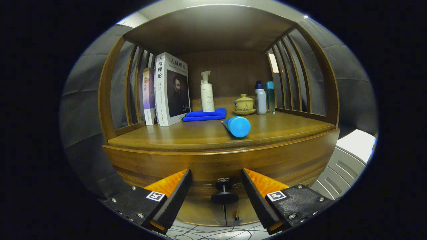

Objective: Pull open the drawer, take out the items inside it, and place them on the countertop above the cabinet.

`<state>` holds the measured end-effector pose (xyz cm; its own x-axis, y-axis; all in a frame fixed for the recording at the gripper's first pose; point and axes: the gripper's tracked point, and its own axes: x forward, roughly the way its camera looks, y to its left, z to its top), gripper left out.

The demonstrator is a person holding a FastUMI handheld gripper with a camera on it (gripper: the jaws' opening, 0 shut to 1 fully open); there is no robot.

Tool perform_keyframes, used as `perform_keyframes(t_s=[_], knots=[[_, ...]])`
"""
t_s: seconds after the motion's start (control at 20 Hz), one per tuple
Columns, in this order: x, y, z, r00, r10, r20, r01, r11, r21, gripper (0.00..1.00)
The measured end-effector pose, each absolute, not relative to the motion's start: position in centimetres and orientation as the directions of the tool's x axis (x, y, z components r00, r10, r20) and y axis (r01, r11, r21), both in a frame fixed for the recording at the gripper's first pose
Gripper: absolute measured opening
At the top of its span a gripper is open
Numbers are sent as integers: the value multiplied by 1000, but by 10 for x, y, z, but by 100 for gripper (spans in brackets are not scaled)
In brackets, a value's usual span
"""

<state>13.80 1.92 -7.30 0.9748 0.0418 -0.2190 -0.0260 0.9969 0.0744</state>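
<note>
Lining up on the drawer knob [224, 193], I hold my claw [217, 190] spread wide and empty, one finger on each side of it without touching, its stem pointing straight back at me from the drawer front [213, 166] below the surface [186, 135].

Gripper [217, 193] held level and facing the drawer knob [224, 195], fingers [176, 196] spread wide apart, one set at each side of the knob, neither finger touching it, nothing gripped.
</note>
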Motion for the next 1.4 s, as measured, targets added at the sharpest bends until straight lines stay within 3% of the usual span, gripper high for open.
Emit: perform_keyframes(t_s=[0.35, 0.8, 1.4], knots=[[128, 25, -77, 970, 58, -237, -50, 998, 39, 95], [49, 27, 32, 997, 41, -66, -45, 997, -64, 95], [18, 7, 75, 999, -16, -36, 15, 999, -32, 95]])
